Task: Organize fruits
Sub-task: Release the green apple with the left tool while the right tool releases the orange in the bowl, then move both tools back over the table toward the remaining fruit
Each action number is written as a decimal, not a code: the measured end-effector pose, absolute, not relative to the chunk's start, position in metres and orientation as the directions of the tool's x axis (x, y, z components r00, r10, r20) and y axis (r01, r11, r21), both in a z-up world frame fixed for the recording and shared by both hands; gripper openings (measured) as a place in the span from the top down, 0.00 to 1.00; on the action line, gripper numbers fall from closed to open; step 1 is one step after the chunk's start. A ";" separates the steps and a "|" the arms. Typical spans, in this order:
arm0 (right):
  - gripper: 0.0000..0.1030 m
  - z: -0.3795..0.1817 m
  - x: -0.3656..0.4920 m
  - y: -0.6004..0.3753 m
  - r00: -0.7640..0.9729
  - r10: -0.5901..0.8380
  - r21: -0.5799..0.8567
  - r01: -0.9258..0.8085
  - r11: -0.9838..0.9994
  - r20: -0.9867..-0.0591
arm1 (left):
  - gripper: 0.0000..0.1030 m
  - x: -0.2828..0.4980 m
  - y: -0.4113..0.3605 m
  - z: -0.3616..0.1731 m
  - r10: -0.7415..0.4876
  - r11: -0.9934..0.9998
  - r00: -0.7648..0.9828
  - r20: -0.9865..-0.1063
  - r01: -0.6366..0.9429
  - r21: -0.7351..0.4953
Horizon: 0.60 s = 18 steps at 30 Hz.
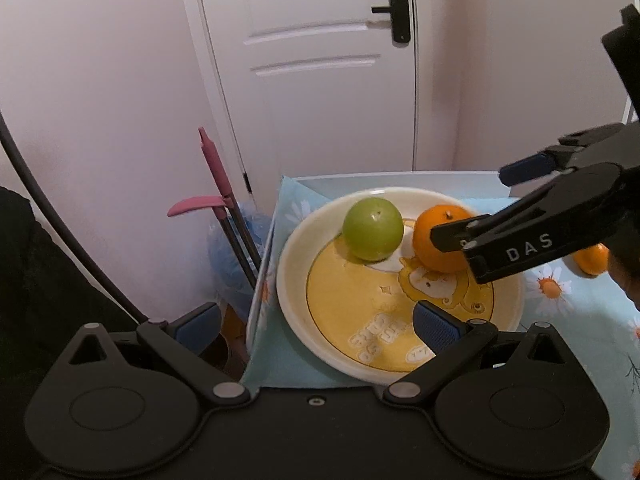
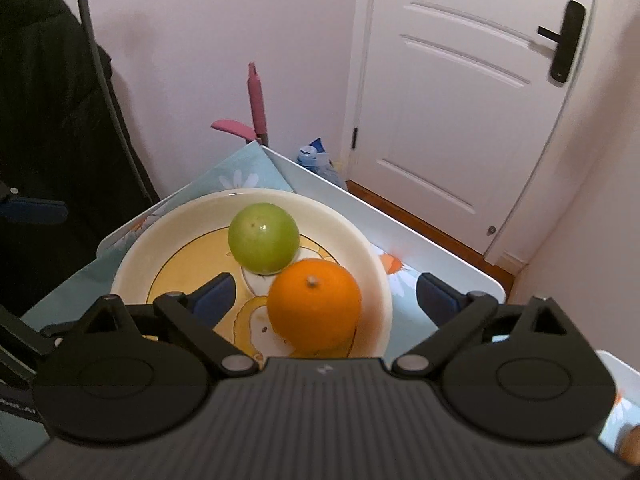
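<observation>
Cataloguing fruit on the plate

Standing behind everything: white panelled door (image 2: 460, 92) with black lever handle (image 2: 562, 42), pale wall to either side.

Covering the white table (image 2: 400, 220): light-blue cloth (image 1: 576, 312) printed with daisies.

Resting on the cloth: round cream plate (image 2: 360, 240) with yellow cartoon centre, near the table's far corner.

Sitting on the plate, far side: green apple (image 2: 264, 238) and orange (image 2: 314, 306), stem ends up — seemingly touching in the right wrist view, just beside each other in the left wrist view.

Lying on the cloth beyond the plate's right rim, left wrist view: second orange fruit (image 1: 592, 260), mostly hidden behind the right gripper's arm.

Leaning at the wall past the table: pink-handled tool (image 1: 218, 184).

Hovering over the plate: right gripper (image 2: 326, 294), released, jaws spread wide either side of the orange, blue pads clear of its skin.

Poised at the plate's near rim: left gripper (image 1: 320, 322), also spread open, nothing between the blue pads (image 1: 436, 326) — one over the plate, the other off the table's edge.
</observation>
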State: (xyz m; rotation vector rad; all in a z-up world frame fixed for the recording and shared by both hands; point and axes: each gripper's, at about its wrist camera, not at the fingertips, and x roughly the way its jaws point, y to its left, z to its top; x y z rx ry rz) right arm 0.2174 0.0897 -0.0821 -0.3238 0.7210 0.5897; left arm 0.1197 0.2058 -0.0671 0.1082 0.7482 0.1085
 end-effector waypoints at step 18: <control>0.00 -0.016 0.159 0.054 0.699 0.312 -0.028 -0.429 0.903 -0.643 | 0.00 0.106 0.199 -0.021 0.105 0.988 0.805 -0.584 -0.017 0.155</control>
